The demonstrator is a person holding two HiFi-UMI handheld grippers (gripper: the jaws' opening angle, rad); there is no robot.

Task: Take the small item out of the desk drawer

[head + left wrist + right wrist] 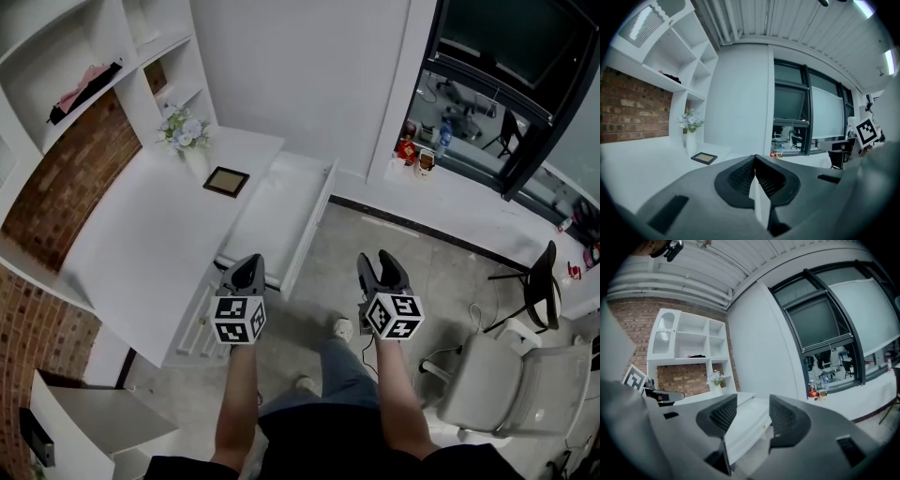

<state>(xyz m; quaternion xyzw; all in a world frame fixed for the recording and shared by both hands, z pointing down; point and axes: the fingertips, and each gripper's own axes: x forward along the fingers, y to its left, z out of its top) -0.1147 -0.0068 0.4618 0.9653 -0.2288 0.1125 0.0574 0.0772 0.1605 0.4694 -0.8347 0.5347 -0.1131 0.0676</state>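
The white desk drawer [281,216] stands pulled out from the white desk [141,234]; its inside looks bare white and no small item shows in it. My left gripper [248,266] hovers at the drawer's near end, its jaws closed tip to tip [755,161] with nothing seen between them. My right gripper [380,265] hangs over the floor to the right of the drawer, open. In the right gripper view the drawer [750,420] with its small knob shows through the gap of the gripper [752,401], apart from both pads.
A framed picture [226,181] and a vase of flowers [186,136] stand at the desk's far end, below wall shelves [84,84]. A grey office chair [497,384] and a black stool [542,281] stand to the right. The person's feet are below the grippers.
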